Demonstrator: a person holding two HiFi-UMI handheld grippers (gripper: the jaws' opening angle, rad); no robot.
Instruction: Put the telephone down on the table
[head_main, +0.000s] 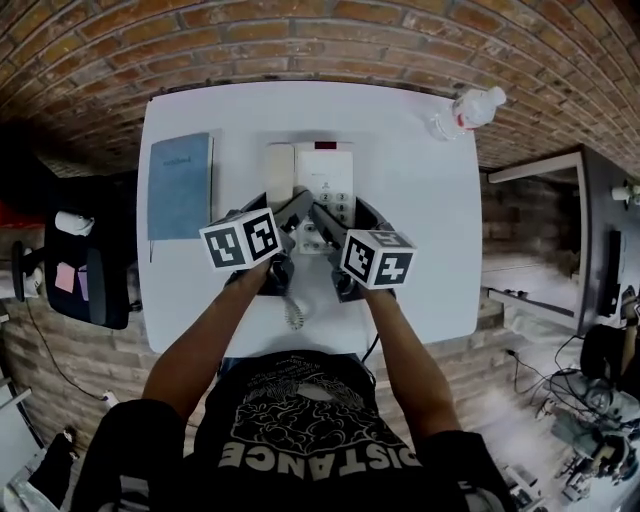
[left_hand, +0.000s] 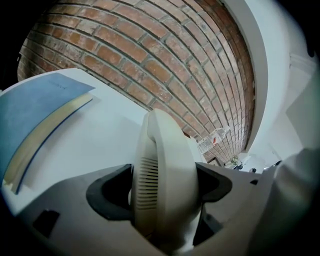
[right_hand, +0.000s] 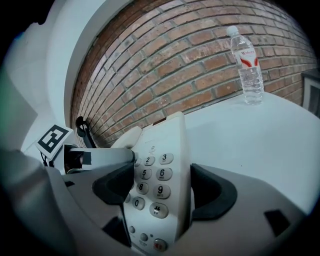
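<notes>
A cream telephone (head_main: 322, 178) is at the middle of the white table (head_main: 425, 250), its handset (head_main: 279, 172) along its left side. My left gripper (head_main: 297, 212) is shut on the handset (left_hand: 162, 170), whose slotted earpiece end fills the gap between the dark pads. My right gripper (head_main: 326, 220) is shut on the telephone's base (right_hand: 159, 180), with its keypad facing left between the jaws. The left gripper (right_hand: 95, 156) shows beside the handset (right_hand: 125, 137) in the right gripper view. Whether the telephone rests on the table or hangs just above it, I cannot tell.
A blue notebook (head_main: 180, 185) lies on the table's left part (left_hand: 30, 115). A clear water bottle (head_main: 468, 110) stands at the far right corner (right_hand: 248, 67). The coiled cord (head_main: 294, 315) hangs near the front edge. A brick wall backs the table.
</notes>
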